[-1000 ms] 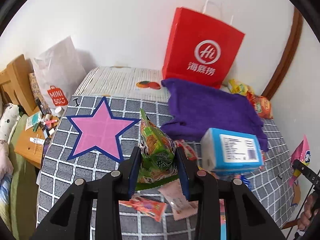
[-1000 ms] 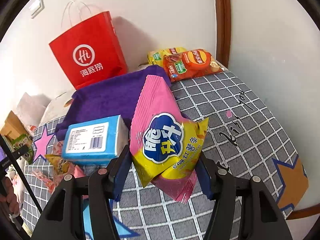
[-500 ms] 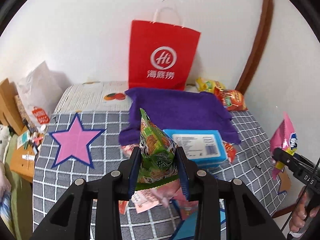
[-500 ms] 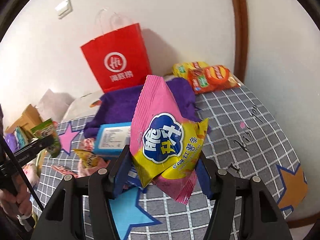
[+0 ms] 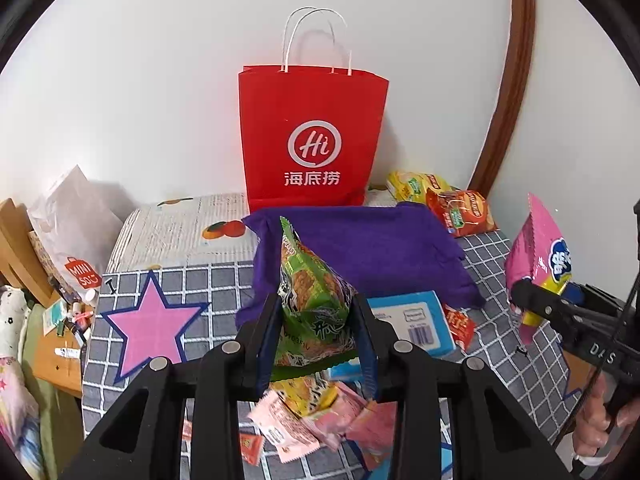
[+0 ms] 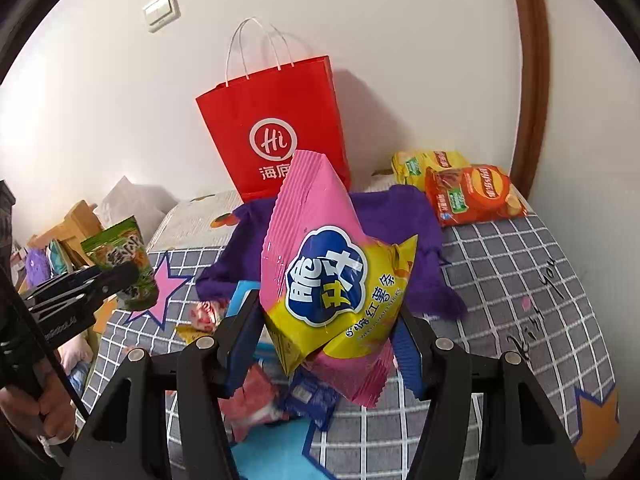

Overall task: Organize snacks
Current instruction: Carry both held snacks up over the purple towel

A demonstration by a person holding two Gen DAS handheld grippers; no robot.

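Progress partial: our left gripper (image 5: 316, 320) clamps the green snack bag (image 5: 316, 296), right gripper (image 6: 324, 336) the pink bag (image 6: 332, 272), both aloft; small packets (image 5: 320, 420) remain on the bedspread (image 5: 160, 280), unsorted.

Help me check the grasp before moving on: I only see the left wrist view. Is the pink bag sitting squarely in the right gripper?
Observer: The right gripper pinches the pink bag across its yellow lower half, with the bag's top leaning left.
Operator: Anything beneath it?
Observer: A dark blue packet lies on the checked mat, just under the bag's bottom edge.
Operator: What's at the mat's near right corner?
Observer: An orange star print, with no snack on it.
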